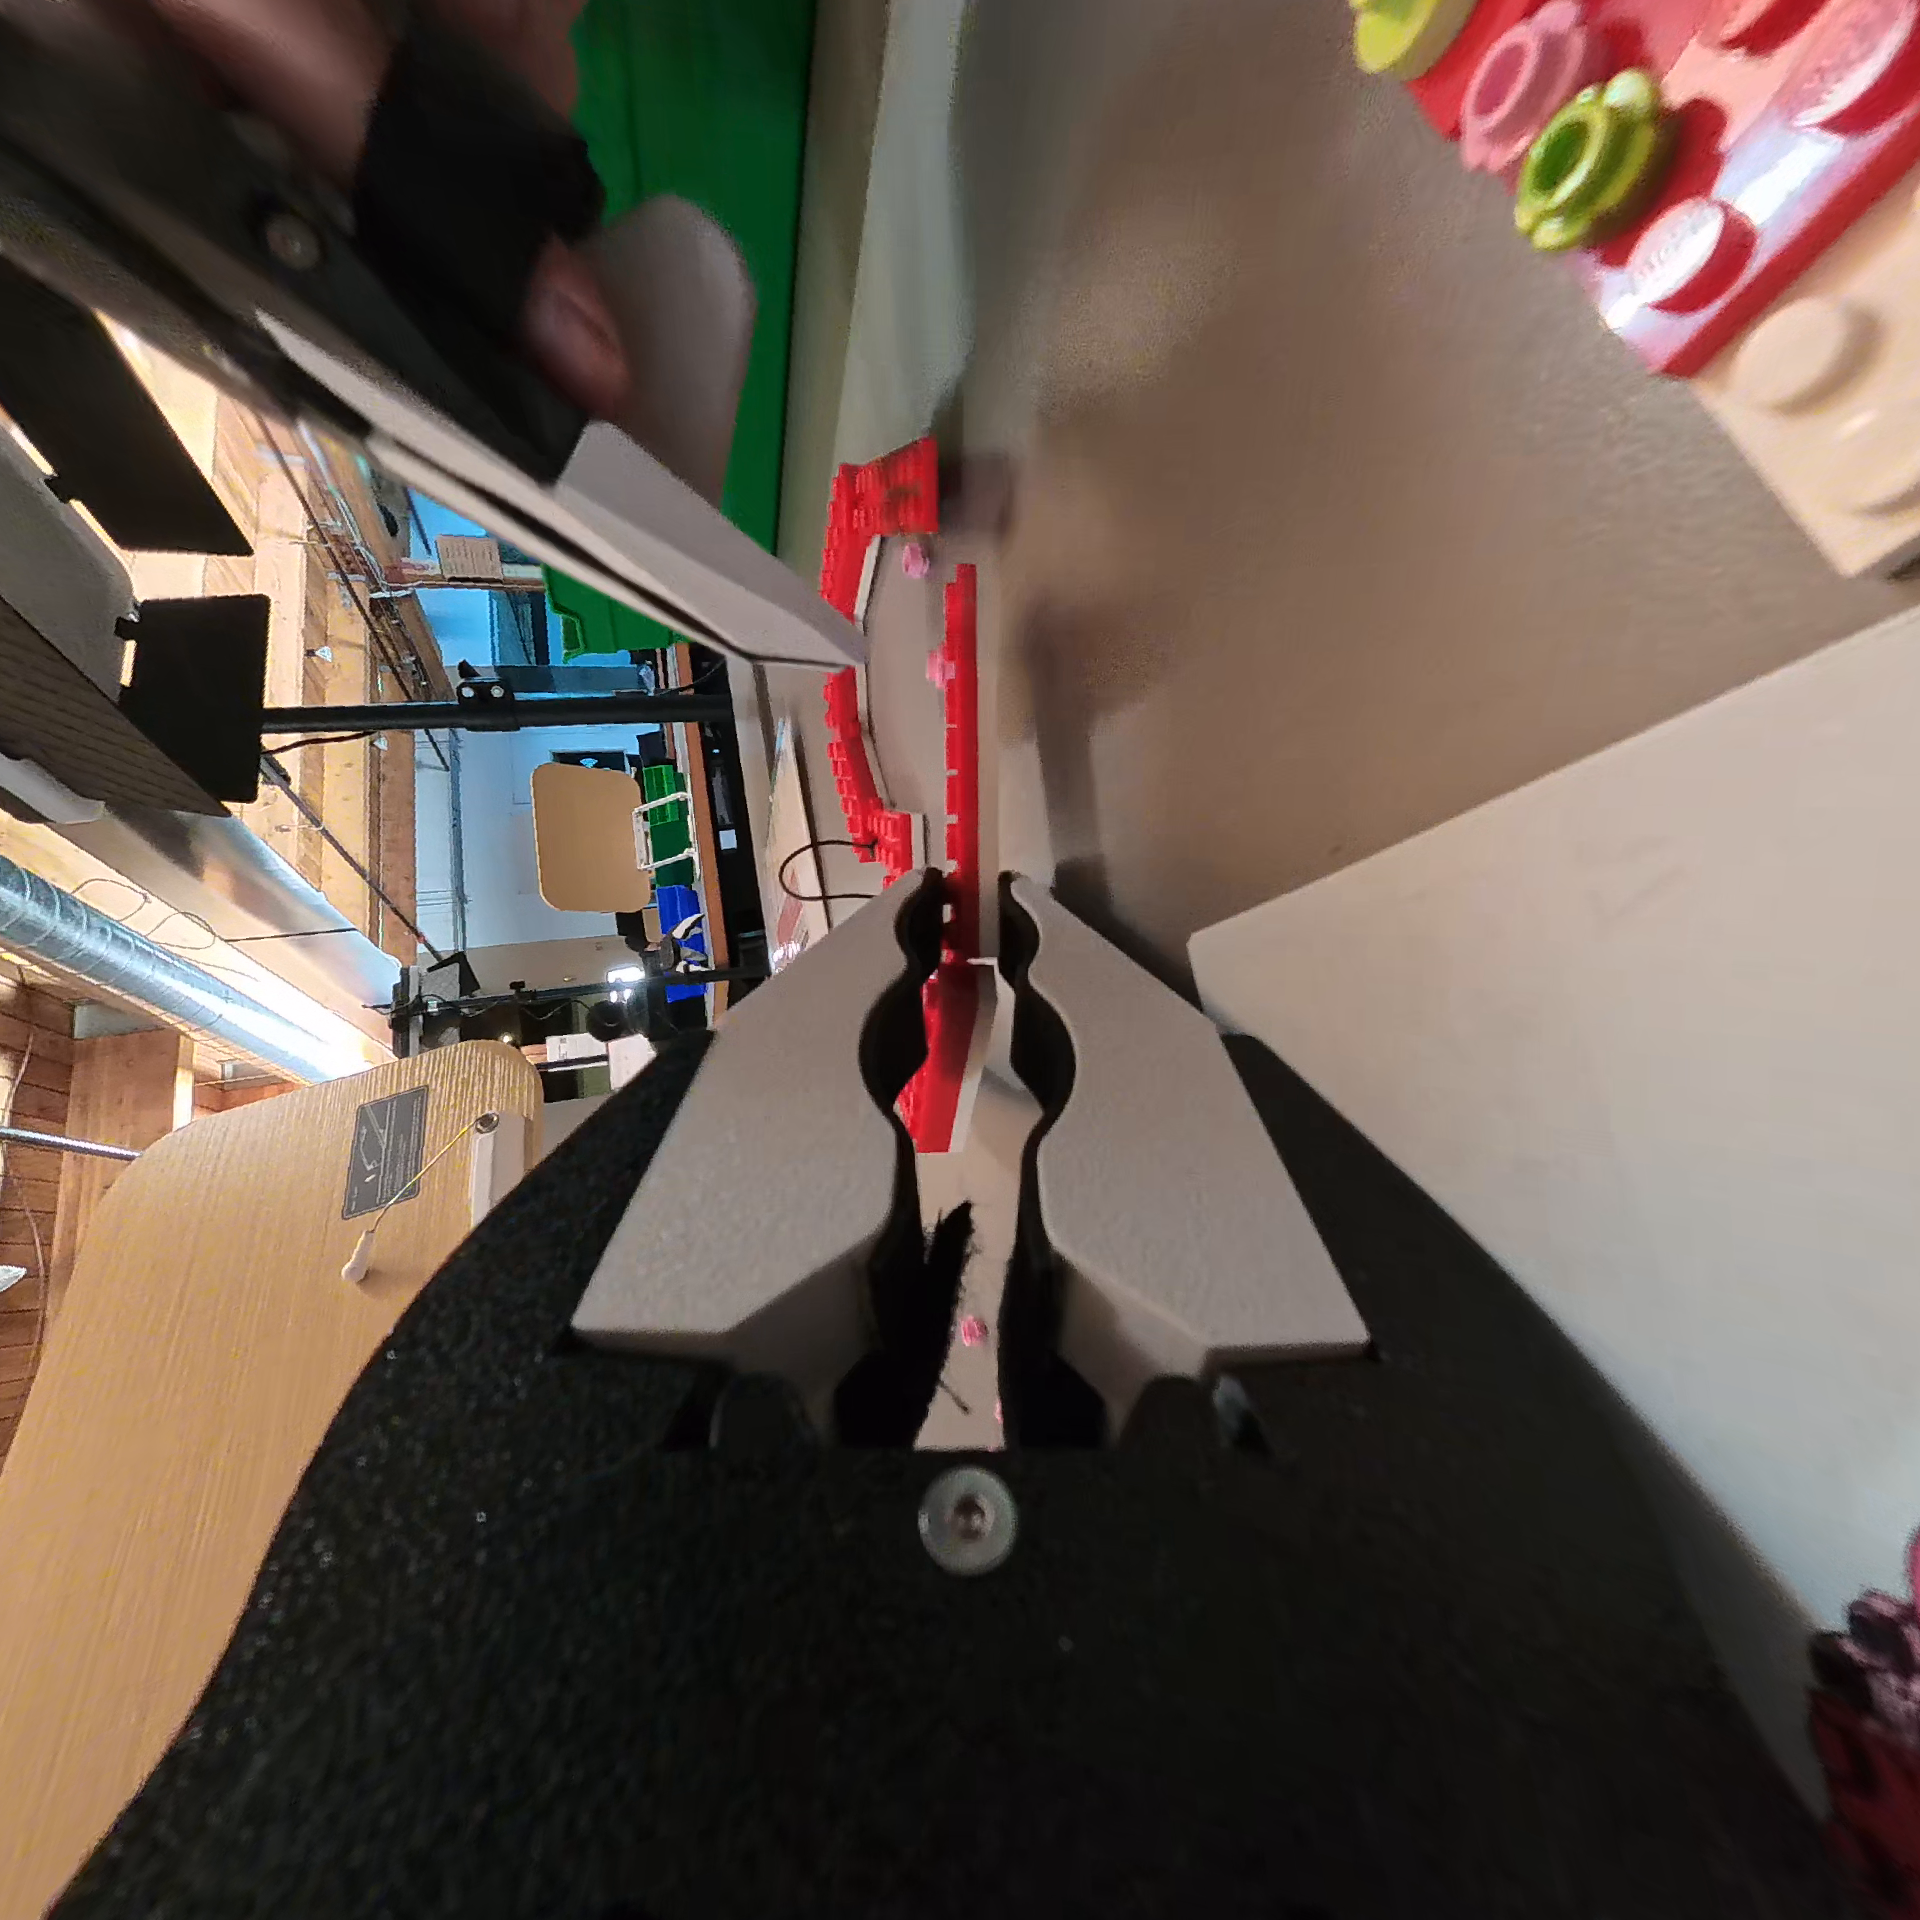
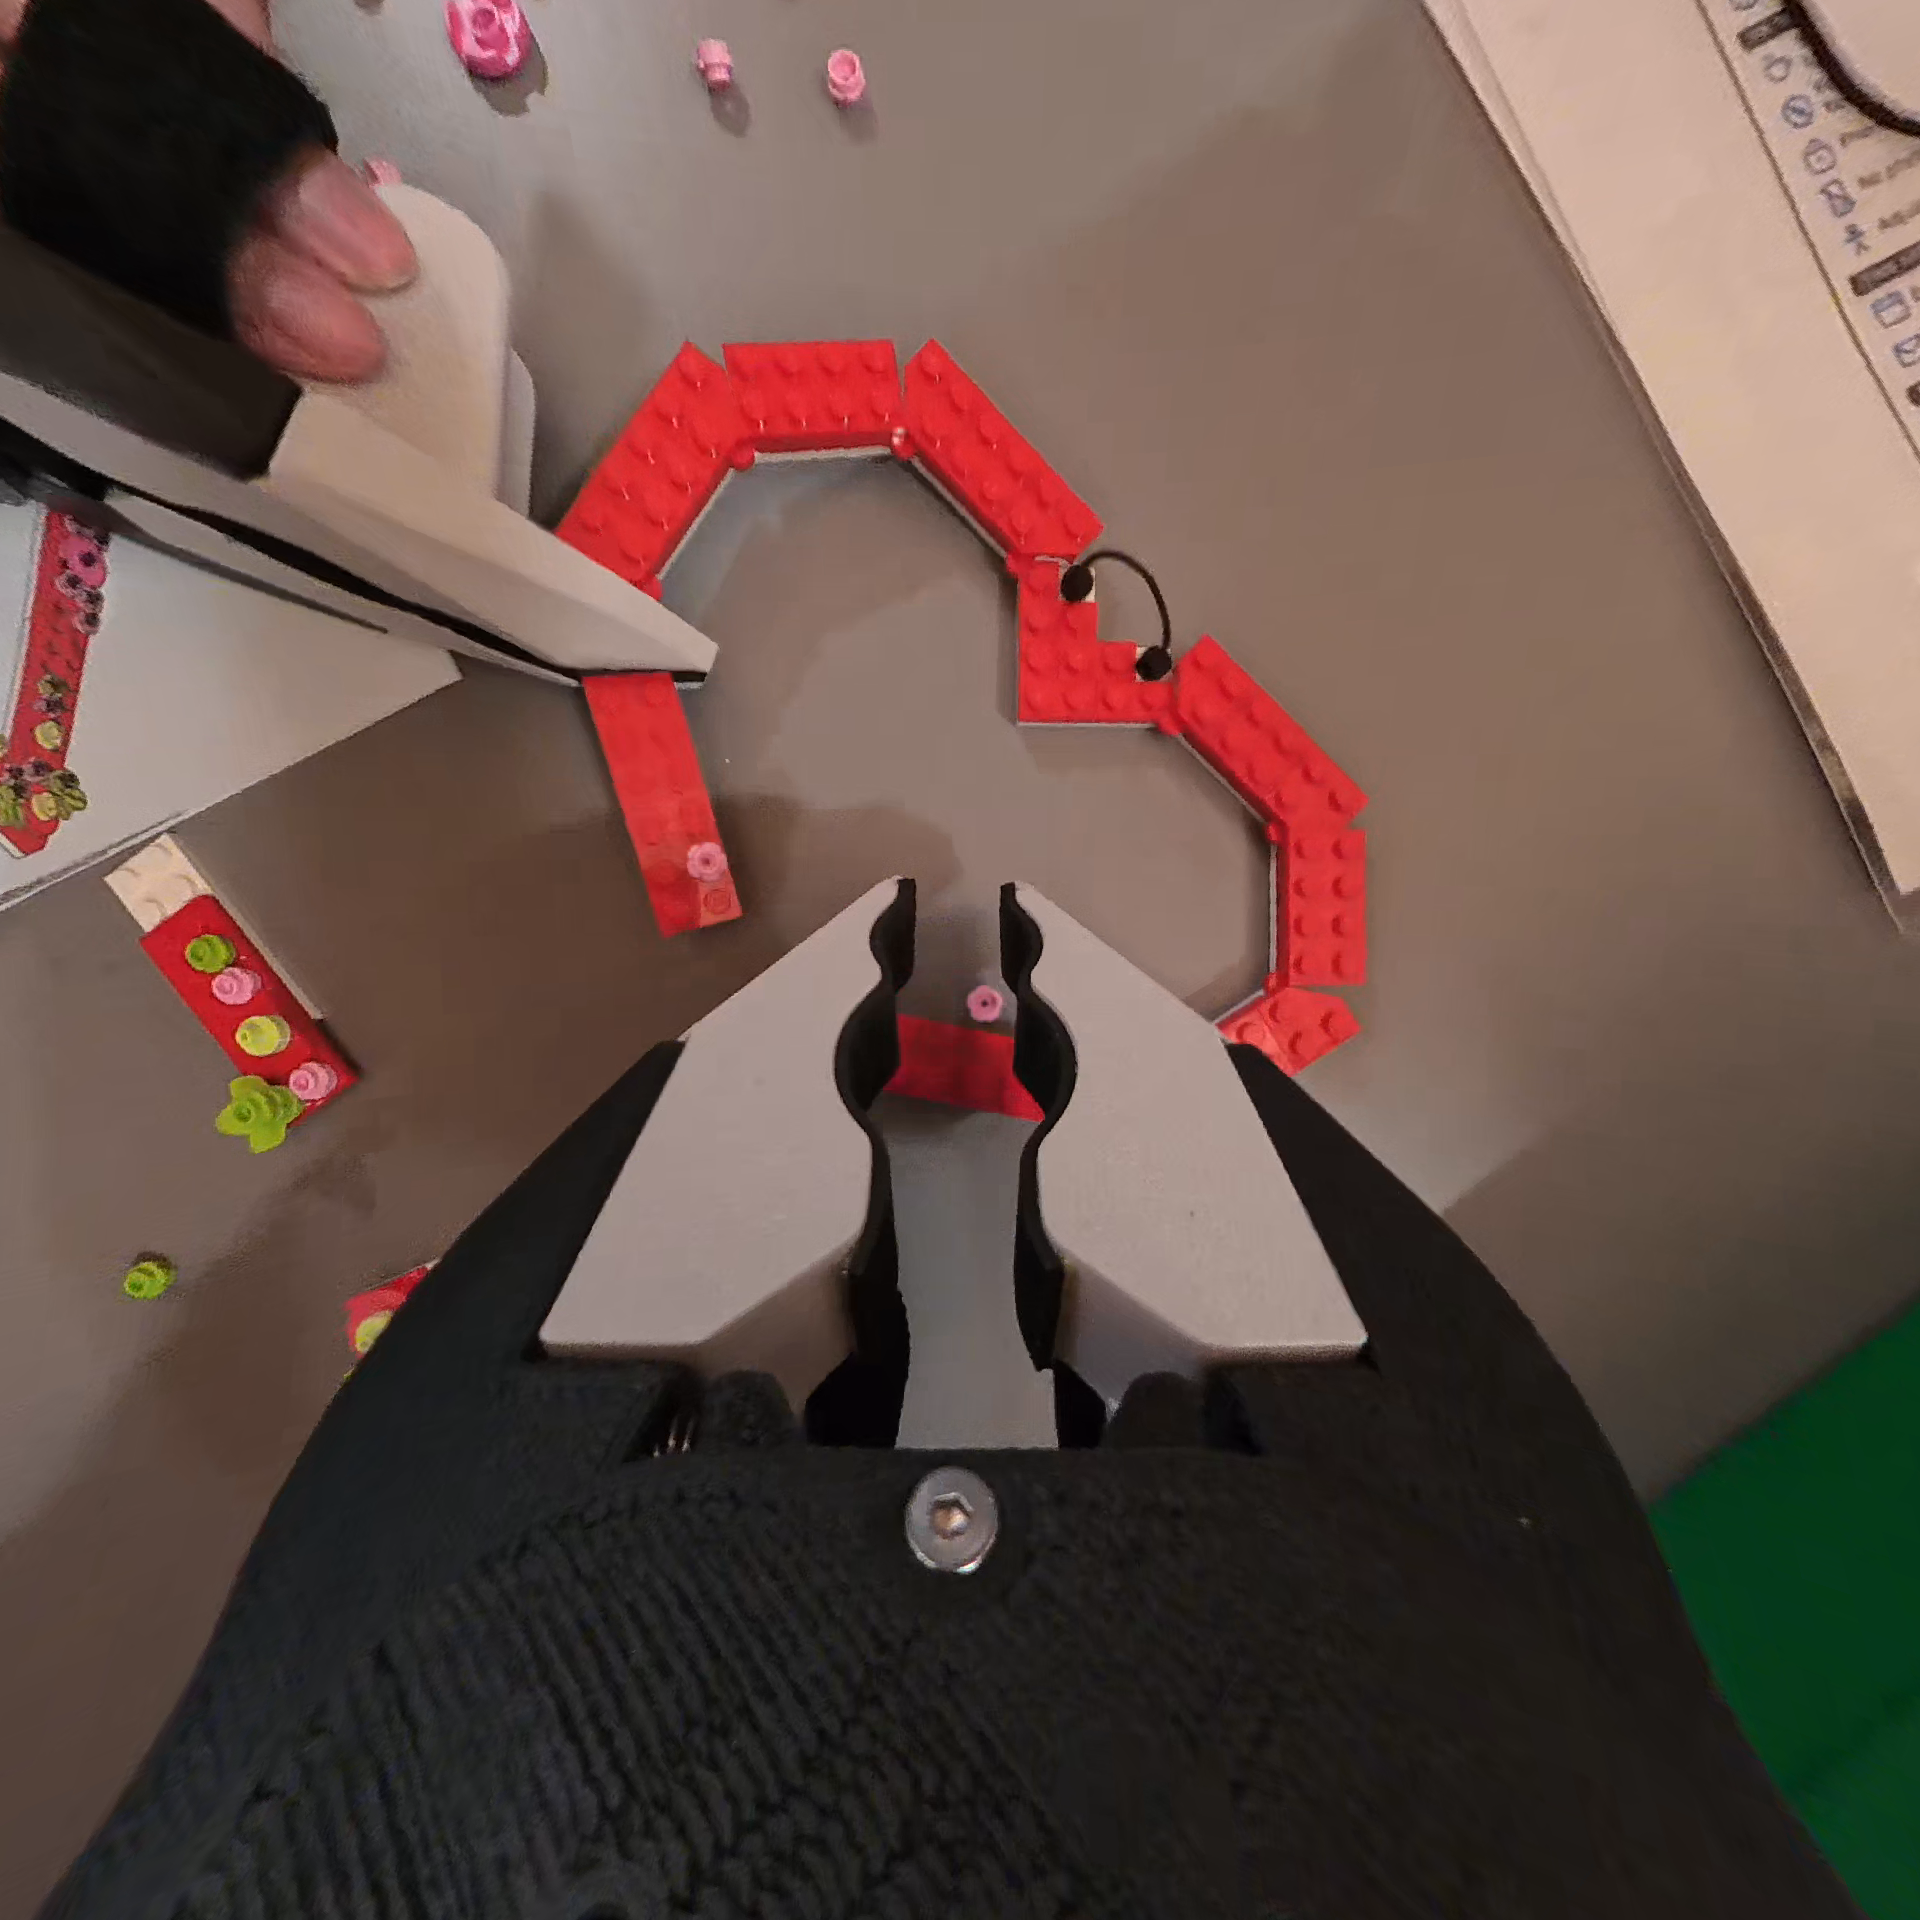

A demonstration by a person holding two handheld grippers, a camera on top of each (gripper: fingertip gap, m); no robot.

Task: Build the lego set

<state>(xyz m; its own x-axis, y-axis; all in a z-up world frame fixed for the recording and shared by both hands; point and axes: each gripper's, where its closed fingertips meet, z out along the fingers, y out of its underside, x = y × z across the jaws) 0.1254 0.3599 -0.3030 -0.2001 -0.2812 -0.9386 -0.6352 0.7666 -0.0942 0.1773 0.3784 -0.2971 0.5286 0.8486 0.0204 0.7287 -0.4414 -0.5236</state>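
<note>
Right gripper (image 2: 956,894): nearest the lens, jaws narrowly parted, empty, over a loose pink stud (image 2: 983,1003). Left gripper (image 2: 665,665): jaws clamped on the red heart frame (image 2: 810,400), at its left strip. Frame lies flat on grey table (image 2: 1351,364). Flowered red plate (image 2: 249,1013), far left. Booklet (image 2: 1766,312), far right.

Red heart frame (image 2: 1039,623) partly hidden under left gripper's tip (image 2: 634,660) (lower point masked by right gripper (image 2: 956,899)); booklet (image 2: 1766,364) cropped at edge.

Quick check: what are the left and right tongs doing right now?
Left tongs: closed on the red heart frame.
Right tongs: open, holding nothing.
</note>
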